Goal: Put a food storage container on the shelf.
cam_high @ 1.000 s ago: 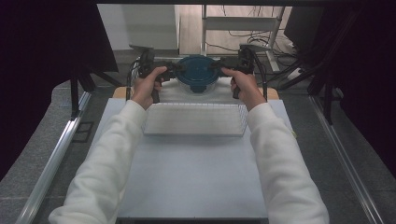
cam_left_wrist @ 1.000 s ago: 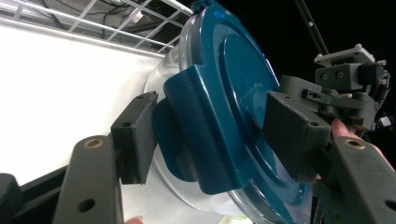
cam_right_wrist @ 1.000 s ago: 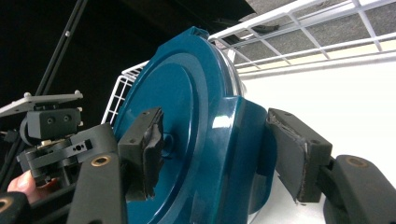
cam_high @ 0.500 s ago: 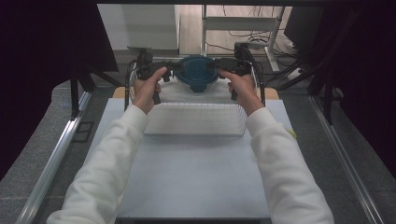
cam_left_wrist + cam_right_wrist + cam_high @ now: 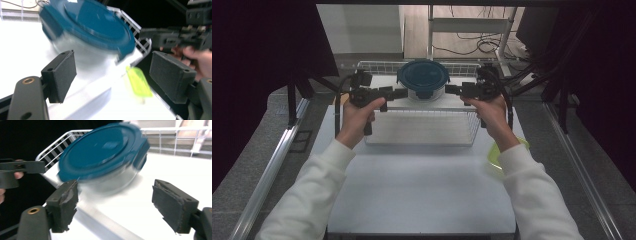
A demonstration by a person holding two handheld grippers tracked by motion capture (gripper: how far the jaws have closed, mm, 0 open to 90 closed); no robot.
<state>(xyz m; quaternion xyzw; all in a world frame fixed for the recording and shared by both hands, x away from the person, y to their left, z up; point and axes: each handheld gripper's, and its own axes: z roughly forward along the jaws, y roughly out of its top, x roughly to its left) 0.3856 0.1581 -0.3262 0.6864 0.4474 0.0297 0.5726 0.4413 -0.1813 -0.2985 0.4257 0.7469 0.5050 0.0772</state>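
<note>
Two grippers are up at the far end of the counter (image 5: pixel 422 190) — the left gripper (image 5: pixel 401 93) and the right gripper (image 5: pixel 451 89) — one in each hand. Their tips point at each other from either side of one round container (image 5: pixel 423 80) with a dark blue lid (image 5: pixel 100 22). Each one has its jaws spread wide with nothing between them, and both are close to the container but not touching it. The container sits on the white surface inside one white wire rack (image 5: pixel 377 65). One flat wire tray (image 5: pixel 422 129) lies nearer the person, between the two hands. One bright green thing (image 5: pixel 494 159) peeks out by the right sleeve; the arm hides most of it. Both gripper views are blurry, so the clear bowl part under the lid is hard to make out.
</note>
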